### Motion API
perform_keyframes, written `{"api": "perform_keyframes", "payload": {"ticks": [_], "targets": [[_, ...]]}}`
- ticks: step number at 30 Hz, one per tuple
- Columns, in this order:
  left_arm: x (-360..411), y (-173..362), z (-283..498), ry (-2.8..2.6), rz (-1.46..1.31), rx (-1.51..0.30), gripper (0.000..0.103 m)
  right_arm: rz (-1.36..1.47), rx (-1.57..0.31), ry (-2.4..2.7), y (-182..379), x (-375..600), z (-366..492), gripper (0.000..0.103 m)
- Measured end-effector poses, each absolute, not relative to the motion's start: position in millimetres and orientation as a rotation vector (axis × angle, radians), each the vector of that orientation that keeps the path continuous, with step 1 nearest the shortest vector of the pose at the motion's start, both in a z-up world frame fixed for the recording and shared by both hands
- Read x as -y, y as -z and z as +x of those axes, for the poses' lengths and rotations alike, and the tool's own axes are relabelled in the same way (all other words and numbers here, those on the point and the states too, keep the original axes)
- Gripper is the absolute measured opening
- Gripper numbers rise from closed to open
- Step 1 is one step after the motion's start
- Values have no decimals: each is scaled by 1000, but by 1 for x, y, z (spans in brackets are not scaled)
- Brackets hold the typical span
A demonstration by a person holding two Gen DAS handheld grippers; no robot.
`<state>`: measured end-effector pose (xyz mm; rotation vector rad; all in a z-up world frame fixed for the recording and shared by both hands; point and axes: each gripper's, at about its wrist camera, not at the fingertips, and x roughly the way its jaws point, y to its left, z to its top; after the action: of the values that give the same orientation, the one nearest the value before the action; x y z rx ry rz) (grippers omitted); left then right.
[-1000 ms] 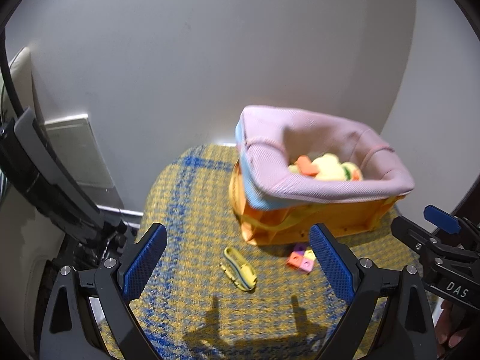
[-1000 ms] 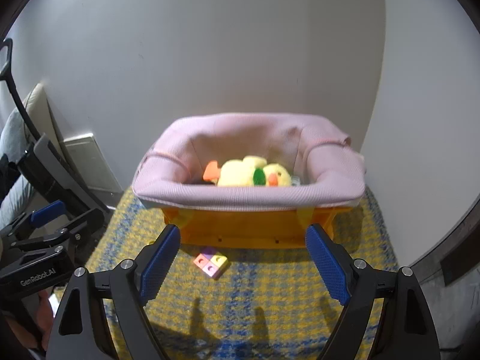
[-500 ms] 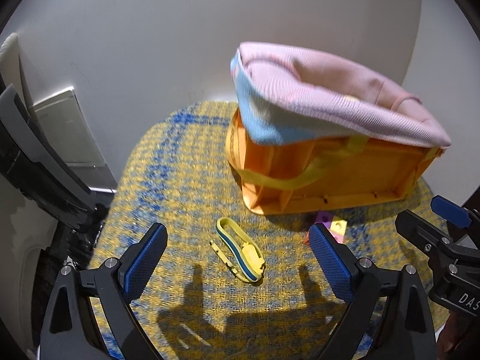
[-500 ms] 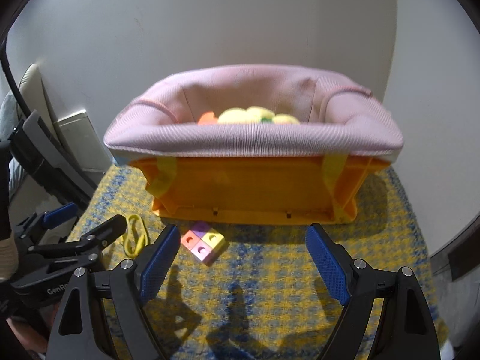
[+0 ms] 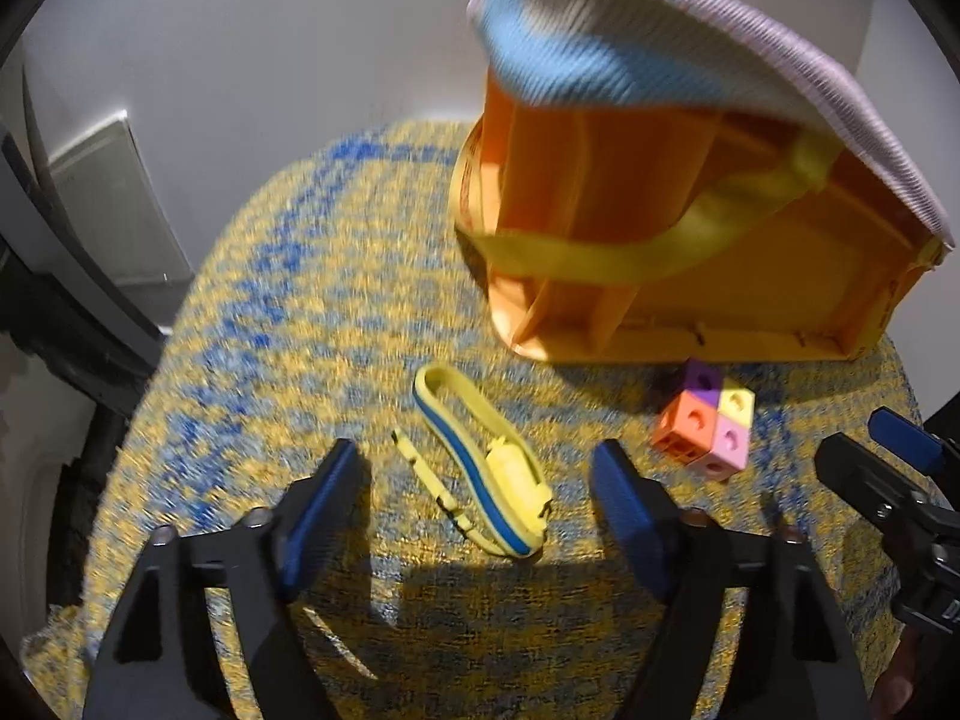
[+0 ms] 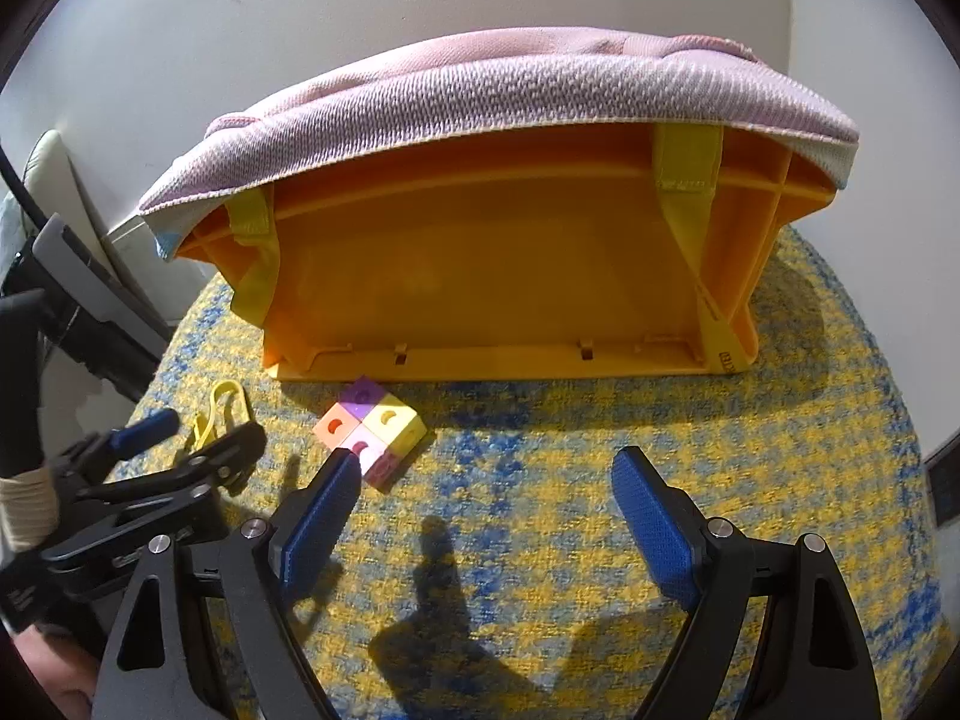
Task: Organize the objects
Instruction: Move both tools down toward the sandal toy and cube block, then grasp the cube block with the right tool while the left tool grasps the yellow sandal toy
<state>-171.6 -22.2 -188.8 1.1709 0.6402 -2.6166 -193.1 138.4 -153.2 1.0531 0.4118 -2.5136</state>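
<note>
A yellow and blue strap-like toy point(image 5: 486, 468) lies on the yellow and blue woven cloth, between the open fingers of my left gripper point(image 5: 480, 483), low over the cloth. A block of coloured cubes point(image 5: 708, 420) lies to its right, in front of the orange bin point(image 5: 690, 276) with a pink and blue knitted liner. In the right wrist view the cubes point(image 6: 372, 426) sit just beyond my left fingertip; my right gripper point(image 6: 486, 486) is open and empty, low over the cloth. The toy point(image 6: 225, 408) shows partly behind the left gripper point(image 6: 174, 456).
The bin point(image 6: 510, 282) stands against a white wall at the back of the round cloth-covered surface point(image 6: 660, 420). Its inside is hidden from this low angle. Dark furniture point(image 5: 72, 312) stands off the left edge.
Both grippers have dropped lower and moved forward toward the cloth. The bin's contents are no longer visible. The strap toy now lies between the left fingers, the cubes at the right gripper's left fingertip.
</note>
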Motion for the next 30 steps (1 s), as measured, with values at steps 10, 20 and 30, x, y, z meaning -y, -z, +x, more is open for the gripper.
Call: {"api": "perform_keyframes", "payload": {"ticks": [10, 20, 30], "targets": [[24, 193, -162, 2630, 1107, -634, 48, 1087, -377, 2512, 164, -143, -190, 86], [29, 193, -151, 2644, 1073, -651, 43, 1070, -439, 2531, 159, -132, -186, 86], [36, 181, -136, 2655, 997, -606, 43, 1056, -540, 2499, 160, -98, -186, 86]]}}
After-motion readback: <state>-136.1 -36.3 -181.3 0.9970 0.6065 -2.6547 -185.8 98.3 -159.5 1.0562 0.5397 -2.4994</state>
